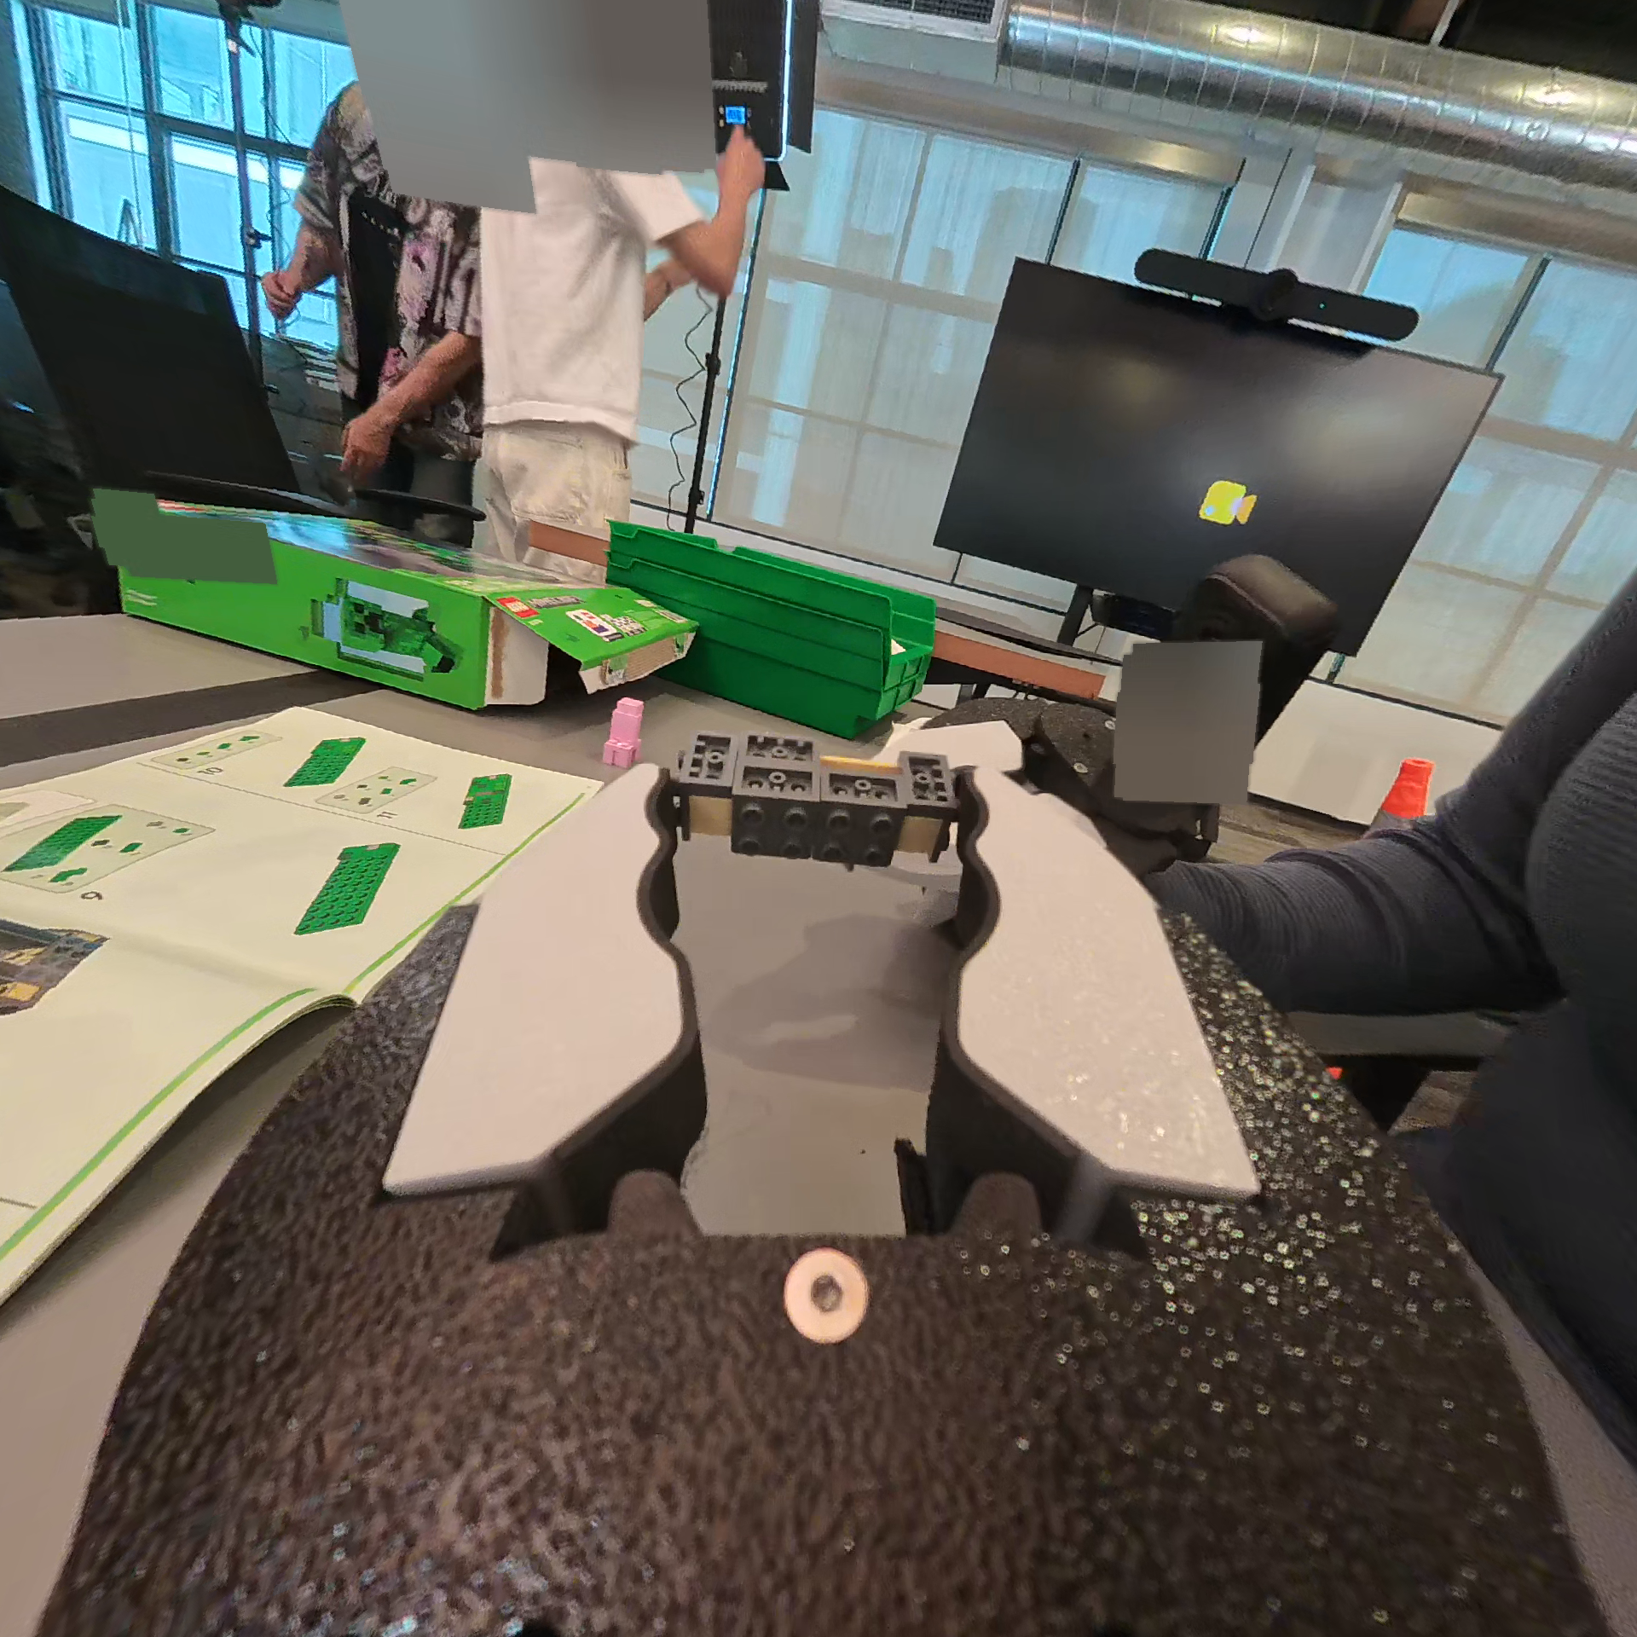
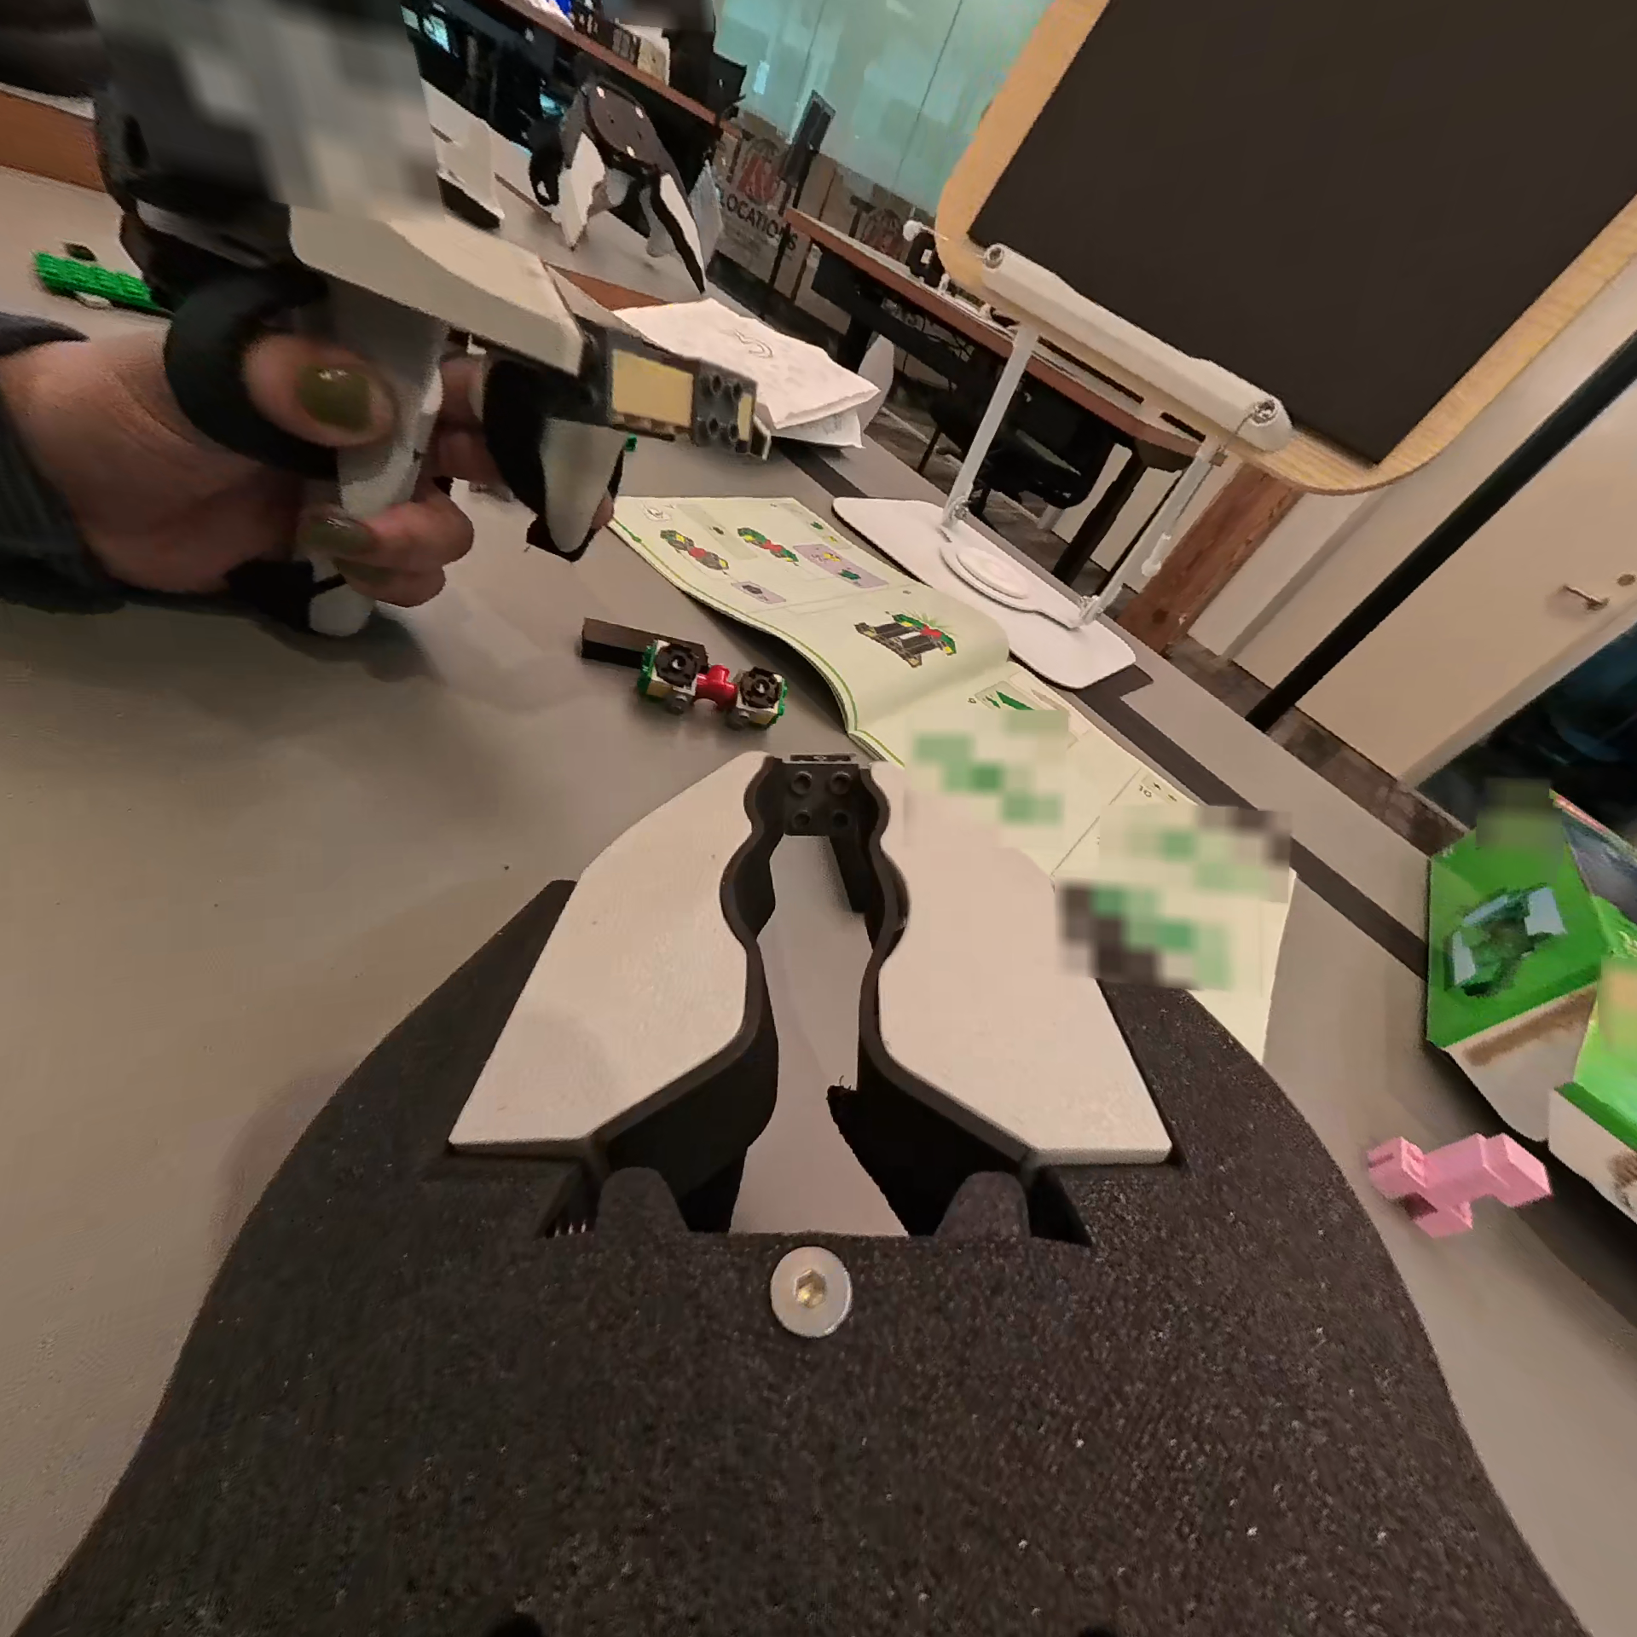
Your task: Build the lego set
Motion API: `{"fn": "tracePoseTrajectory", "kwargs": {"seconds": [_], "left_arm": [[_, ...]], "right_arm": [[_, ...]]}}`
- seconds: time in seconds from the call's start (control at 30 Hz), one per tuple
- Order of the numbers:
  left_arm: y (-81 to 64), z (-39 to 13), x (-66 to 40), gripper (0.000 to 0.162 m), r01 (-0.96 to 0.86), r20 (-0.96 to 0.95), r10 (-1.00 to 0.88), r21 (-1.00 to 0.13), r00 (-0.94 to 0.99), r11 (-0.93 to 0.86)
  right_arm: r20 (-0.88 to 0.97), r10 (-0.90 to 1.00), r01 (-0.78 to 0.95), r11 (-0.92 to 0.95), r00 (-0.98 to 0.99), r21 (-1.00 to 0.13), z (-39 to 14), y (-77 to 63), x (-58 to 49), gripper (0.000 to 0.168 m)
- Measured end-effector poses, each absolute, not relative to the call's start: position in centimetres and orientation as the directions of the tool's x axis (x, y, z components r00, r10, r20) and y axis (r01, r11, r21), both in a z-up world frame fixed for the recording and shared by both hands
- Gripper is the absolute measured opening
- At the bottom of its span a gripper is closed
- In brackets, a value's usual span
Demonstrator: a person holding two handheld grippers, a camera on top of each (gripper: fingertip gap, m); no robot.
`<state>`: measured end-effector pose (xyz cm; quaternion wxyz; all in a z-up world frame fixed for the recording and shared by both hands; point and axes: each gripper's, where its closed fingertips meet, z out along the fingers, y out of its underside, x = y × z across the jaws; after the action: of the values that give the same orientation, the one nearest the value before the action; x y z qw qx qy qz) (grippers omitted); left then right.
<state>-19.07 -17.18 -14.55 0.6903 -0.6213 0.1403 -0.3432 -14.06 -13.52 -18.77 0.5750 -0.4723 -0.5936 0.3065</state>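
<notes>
While both tools hang above the grey table (image 2: pixel 266 797), the left gripper (image 1: pixel 815 819) is clamped on a dark grey and tan brick assembly (image 1: pixel 815 806), fingertips pressing its two ends, assembly lifted off the surface. Right gripper (image 2: pixel 819 802) pinches a small dark grey brick (image 2: pixel 819 802) at its fingertips, studs facing the camera, also held in the air.

From the right wrist view the left gripper shows upper left with its assembly (image 2: pixel 682 399), a hand (image 2: pixel 266 496) wrapped round the handle. On the table between them: a small wheeled build (image 2: pixel 713 686) with a red middle piece, a black bar piece (image 2: pixel 616 640) just beside it. Open instruction booklet (image 2: pixel 797 585) lies beyond, white desk lamp (image 2: pixel 1045 567) behind that. Pink figure (image 2: pixel 1457 1183) sits near the green box (image 2: pixel 1506 957) at right.

Left wrist view: booklet (image 1: pixel 221 886) at left, green box (image 1: pixel 354 611), stacked green bins (image 1: pixel 779 620), pink figure (image 1: pixel 624 731) near the box.
</notes>
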Motion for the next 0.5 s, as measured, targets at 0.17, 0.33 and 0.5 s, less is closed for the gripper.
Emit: {"fn": "tracePoseTrajectory", "kwargs": {"seconds": [0.17,0.33,0.5], "left_arm": [[-16.9,-15.0,-18.1,0.061,0.232,0.188,-0.645,-0.973,0.741,-0.017],[-16.8,-15.0,-17.5,0.061,0.202,0.154,-0.653,-0.979,0.741,-0.002],[-16.6,-14.7,-18.1,0.061,0.210,0.143,-0.615,-0.977,0.775,0.039]], "right_arm": [[0.379,0.923,0.167,0.364,0.071,-0.916,-18.4,-14.2,-14.0,0.015],[0.318,0.946,0.089,0.312,0.063,-0.946,-17.3,-14.5,-13.7,0.015],[0.192,0.981,-0.003,0.192,0.025,-0.981,-16.2,-14.3,-13.4,0.016]]}}
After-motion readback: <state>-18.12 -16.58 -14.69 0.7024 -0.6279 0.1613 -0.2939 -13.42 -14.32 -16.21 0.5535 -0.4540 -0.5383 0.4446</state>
